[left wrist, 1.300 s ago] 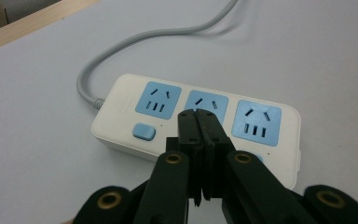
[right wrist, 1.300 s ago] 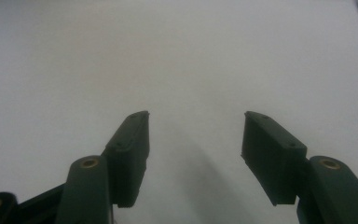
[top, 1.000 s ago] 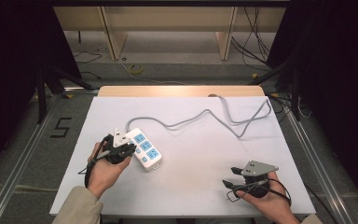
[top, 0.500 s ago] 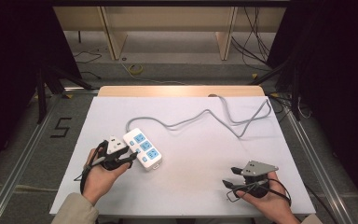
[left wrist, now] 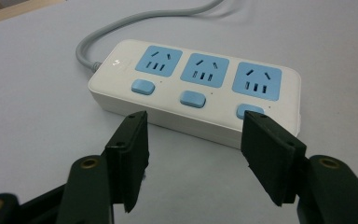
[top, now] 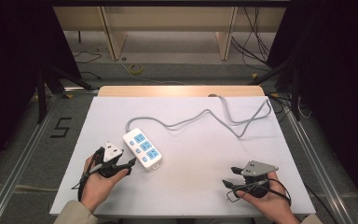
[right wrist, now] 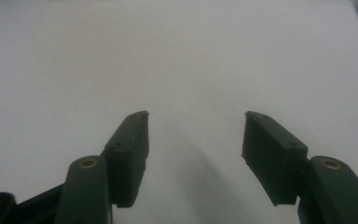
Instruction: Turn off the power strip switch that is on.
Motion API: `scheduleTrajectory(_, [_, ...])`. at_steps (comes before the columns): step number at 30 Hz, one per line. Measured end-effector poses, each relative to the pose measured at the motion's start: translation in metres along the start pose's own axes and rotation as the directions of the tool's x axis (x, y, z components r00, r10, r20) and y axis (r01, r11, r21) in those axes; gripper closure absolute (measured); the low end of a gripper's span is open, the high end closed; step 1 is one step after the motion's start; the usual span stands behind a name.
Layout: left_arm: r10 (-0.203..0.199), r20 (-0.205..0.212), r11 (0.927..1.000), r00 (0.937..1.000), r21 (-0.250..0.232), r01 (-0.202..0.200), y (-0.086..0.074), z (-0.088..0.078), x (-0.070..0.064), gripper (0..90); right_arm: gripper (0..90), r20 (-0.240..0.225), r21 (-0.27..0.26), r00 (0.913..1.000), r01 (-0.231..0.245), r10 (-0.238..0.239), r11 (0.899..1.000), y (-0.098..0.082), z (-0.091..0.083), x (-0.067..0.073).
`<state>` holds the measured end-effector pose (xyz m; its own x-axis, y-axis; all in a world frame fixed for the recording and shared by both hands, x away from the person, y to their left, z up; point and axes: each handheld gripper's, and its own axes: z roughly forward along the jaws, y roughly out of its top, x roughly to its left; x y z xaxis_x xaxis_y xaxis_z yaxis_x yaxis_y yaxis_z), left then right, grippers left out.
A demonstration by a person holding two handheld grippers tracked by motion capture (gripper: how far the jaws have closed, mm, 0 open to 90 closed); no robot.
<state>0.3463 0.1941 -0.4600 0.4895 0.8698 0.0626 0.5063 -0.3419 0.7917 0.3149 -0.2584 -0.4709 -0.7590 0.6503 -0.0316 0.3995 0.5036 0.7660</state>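
Now: power strip (left wrist: 196,95) just beyond left gripper (left wrist: 193,140) | both grippers' jaws apart, empty

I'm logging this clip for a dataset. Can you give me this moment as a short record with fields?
surface: white table top
object: white power strip, three blue sockets, three blue switches
cable: grey cord snaking toward the far right
left hand-held gripper: open, facing the strip's long side, not touching
right hand-held gripper: open, over bare table, holding nothing
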Motion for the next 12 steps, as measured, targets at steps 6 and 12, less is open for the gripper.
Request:
scheduleTrajectory(6, [-0.014,-0.019,0.9999,0.9997,0.003,0.014,-0.003,0.0024,0.0025,39.1,41.8,0.002,0.0,1.0,0.0,0.0,1.0,-0.0001,-0.0004,-0.0007])
scheduleTrajectory(12, [-0.017,-0.033,0.9998,0.9993,0.007,0.017,-0.0041,0.0033,0.0055,38.9,41.7,0.003,-0.004,1.0,0.0,0.0,1.0,-0.0003,-0.0008,-0.0013])
